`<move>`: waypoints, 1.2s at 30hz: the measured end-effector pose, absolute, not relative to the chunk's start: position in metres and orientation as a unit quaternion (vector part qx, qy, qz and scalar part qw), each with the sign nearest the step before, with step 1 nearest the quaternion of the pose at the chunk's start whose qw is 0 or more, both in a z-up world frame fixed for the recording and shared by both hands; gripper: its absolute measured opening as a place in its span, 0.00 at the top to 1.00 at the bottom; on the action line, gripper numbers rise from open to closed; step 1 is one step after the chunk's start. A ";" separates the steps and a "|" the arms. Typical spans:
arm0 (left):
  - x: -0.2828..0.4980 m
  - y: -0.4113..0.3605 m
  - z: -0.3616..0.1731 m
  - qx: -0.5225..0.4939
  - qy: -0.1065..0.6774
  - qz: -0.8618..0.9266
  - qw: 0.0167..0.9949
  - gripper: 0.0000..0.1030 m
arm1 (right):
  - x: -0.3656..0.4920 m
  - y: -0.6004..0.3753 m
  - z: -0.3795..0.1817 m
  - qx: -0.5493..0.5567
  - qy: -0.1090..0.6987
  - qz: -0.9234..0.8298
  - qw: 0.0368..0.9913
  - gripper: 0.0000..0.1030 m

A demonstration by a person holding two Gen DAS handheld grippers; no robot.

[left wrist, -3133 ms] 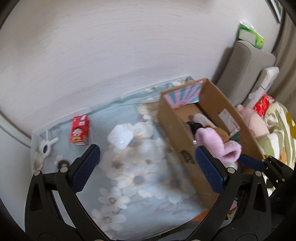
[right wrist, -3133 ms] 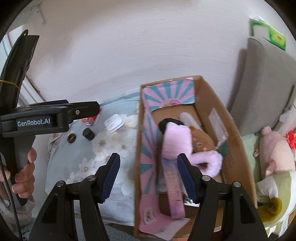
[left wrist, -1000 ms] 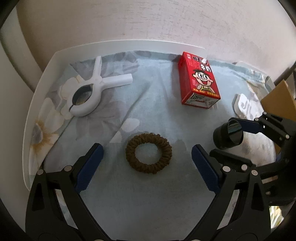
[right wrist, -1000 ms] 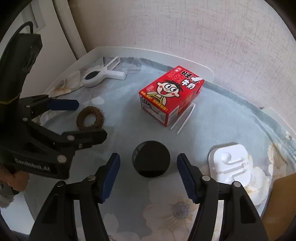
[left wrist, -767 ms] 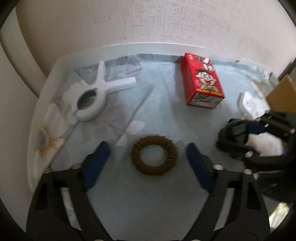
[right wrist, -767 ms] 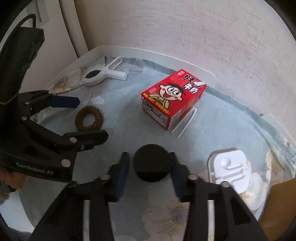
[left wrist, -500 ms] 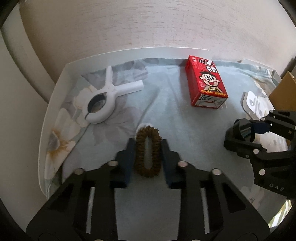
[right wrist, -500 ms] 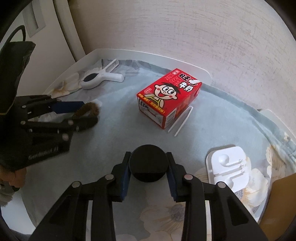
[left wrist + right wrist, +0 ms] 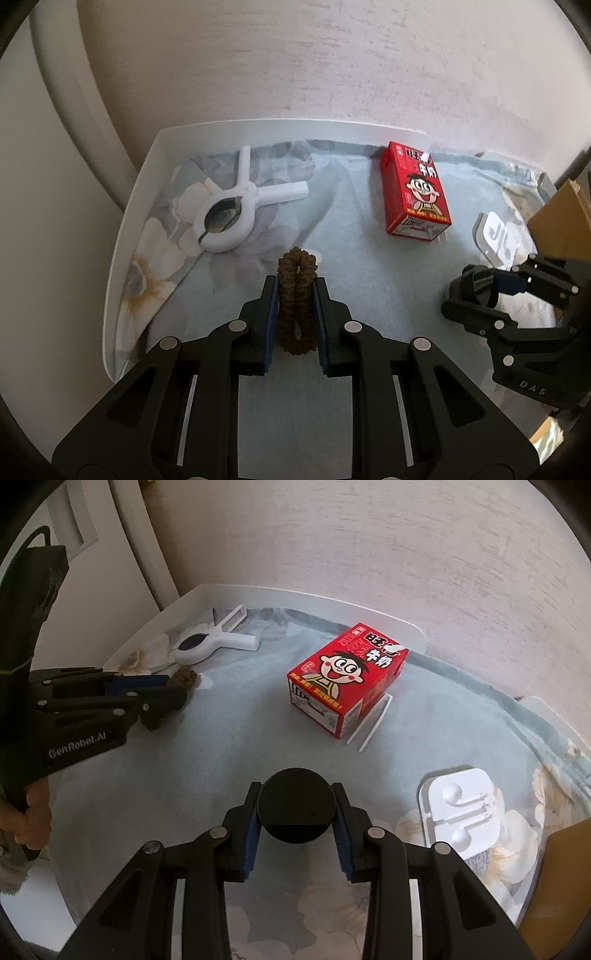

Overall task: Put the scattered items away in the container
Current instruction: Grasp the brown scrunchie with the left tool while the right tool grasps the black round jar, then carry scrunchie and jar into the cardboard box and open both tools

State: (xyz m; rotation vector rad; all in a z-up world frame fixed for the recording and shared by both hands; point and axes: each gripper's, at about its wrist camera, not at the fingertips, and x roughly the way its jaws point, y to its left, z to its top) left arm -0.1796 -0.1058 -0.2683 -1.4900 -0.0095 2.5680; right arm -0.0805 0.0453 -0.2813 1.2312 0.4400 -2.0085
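Observation:
A brown hair tie (image 9: 296,266) is pinched into a narrow oval between the pads of my left gripper (image 9: 295,288), which is shut on it just over the floral cloth. My right gripper (image 9: 295,790) is shut on a black round cap (image 9: 295,808) that rests low over the cloth. In the left wrist view the right gripper (image 9: 480,291) and the cap (image 9: 476,282) sit at the right. The right wrist view has the left gripper (image 9: 177,690) and the hair tie (image 9: 184,675) at the left. Only a corner of the cardboard box (image 9: 557,225) shows.
A red milk carton (image 9: 347,679) lies on the cloth near the wall, with a loose straw beside it. A white clip (image 9: 229,218) lies at the far left and a white earphone tray (image 9: 461,805) at the right. The white table rim (image 9: 125,221) curves around the cloth. A hand (image 9: 33,812) holds the left gripper.
Both grippers were open around their items a second ago. The left one closed on the hair tie and rose a little with it; the right one closed on the black cap.

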 end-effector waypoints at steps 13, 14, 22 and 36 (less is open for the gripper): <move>-0.171 -0.115 -0.238 -0.484 -0.013 0.872 0.072 0.85 | -0.068 0.054 -0.273 0.478 0.162 -0.783 0.363 0.68; -0.169 -0.115 -0.233 -0.483 -0.010 0.873 0.070 0.85 | -0.067 0.054 -0.270 0.476 0.162 -0.784 0.363 0.68; -0.153 -0.086 -0.164 -0.449 0.014 0.890 0.080 0.85 | -0.067 0.083 -0.202 0.463 0.089 -0.809 0.352 0.68; -0.138 0.061 -0.053 -0.367 0.047 0.901 0.227 0.84 | -0.044 0.226 -0.080 0.385 0.058 -0.887 0.247 0.68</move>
